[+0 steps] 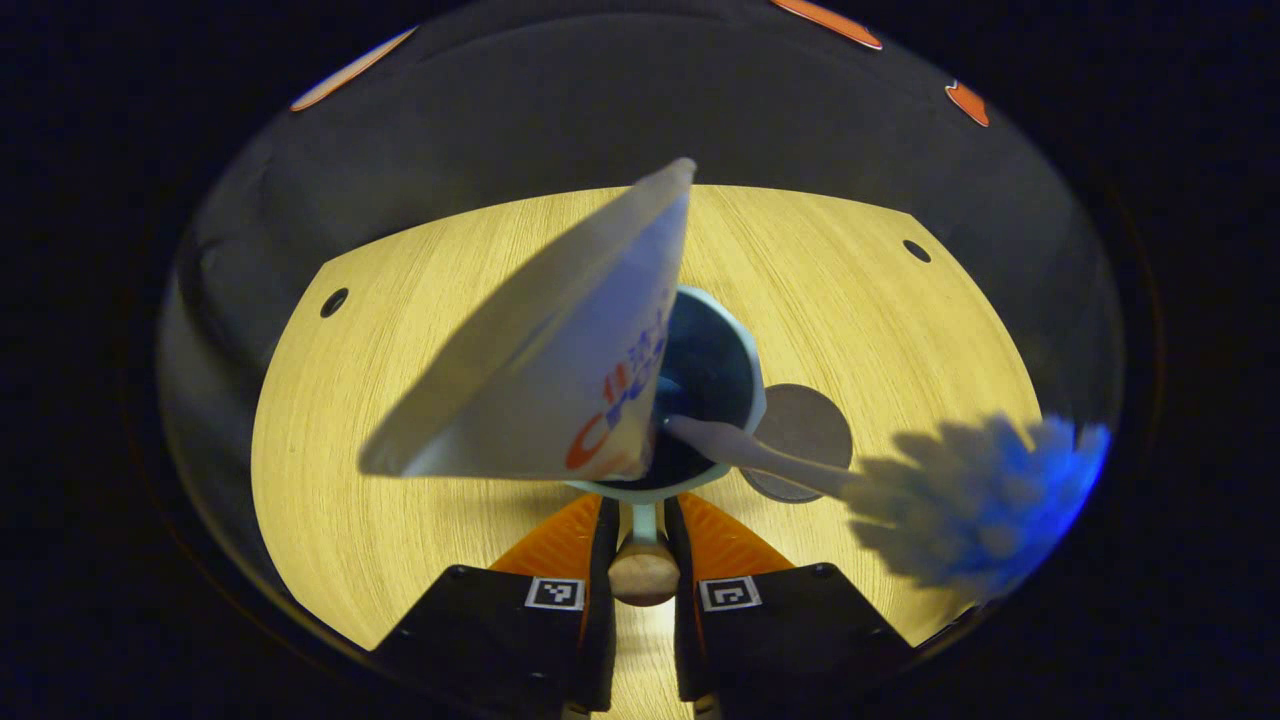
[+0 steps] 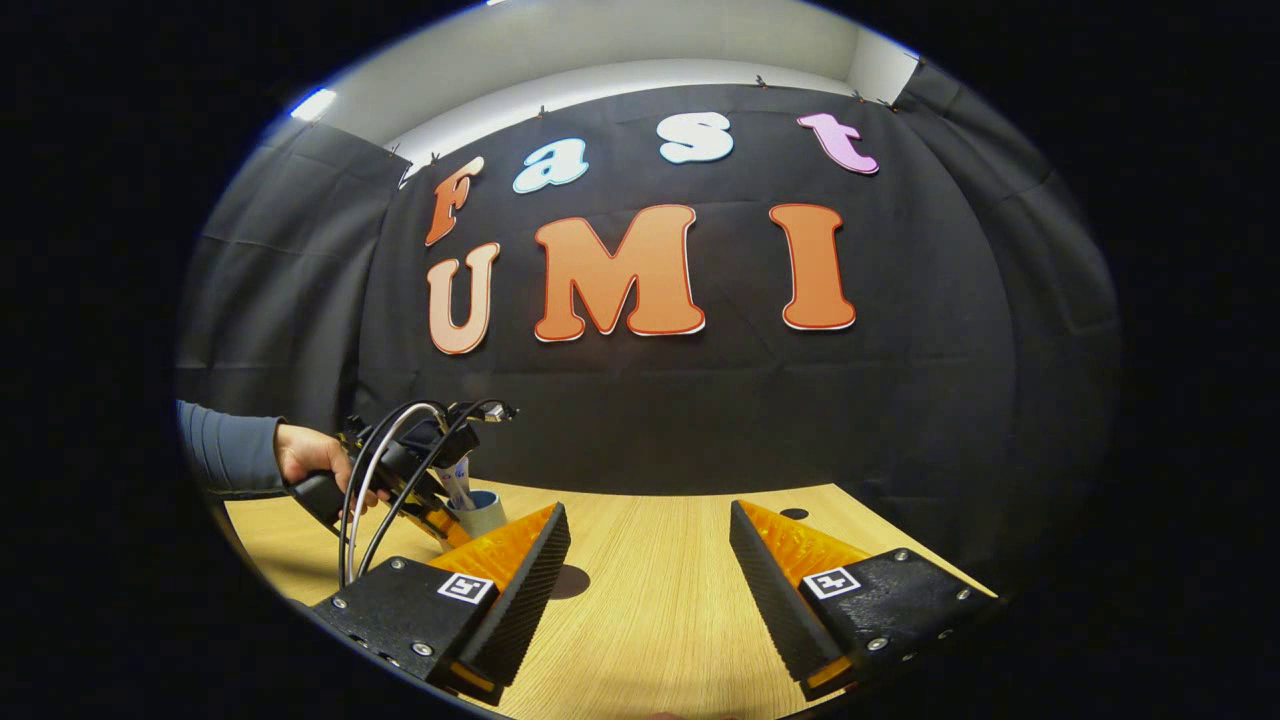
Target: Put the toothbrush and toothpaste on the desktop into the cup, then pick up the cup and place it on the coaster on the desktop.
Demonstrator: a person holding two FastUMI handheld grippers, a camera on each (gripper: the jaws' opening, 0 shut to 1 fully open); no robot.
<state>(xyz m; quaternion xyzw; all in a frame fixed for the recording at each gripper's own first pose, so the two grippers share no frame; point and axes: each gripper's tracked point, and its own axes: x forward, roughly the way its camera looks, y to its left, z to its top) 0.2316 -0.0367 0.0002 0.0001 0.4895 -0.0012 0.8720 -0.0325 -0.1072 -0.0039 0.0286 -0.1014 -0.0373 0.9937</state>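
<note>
1. Two items stand in the pale cup, left gripper view: a white toothpaste tube and a blue-bristled toothbrush. The left hand-held gripper pinches the cup's handle; a round grey coaster lies just beside the cup on the tabletop.
2. Right gripper view: the right hand-held gripper gapes wide, empty; the cup sits far left, a hand beside it.

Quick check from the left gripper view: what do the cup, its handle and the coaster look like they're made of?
Cup: looks like glazed ceramic or hard plastic, with a smooth pale rim and a dark blue inside; hard to say which. Handle: its rounded brown end looks like wood, matte, on a pale stem; the left gripper is closed around it. Coaster: a flat grey-brown disc with a dull surface; material unclear.
</note>
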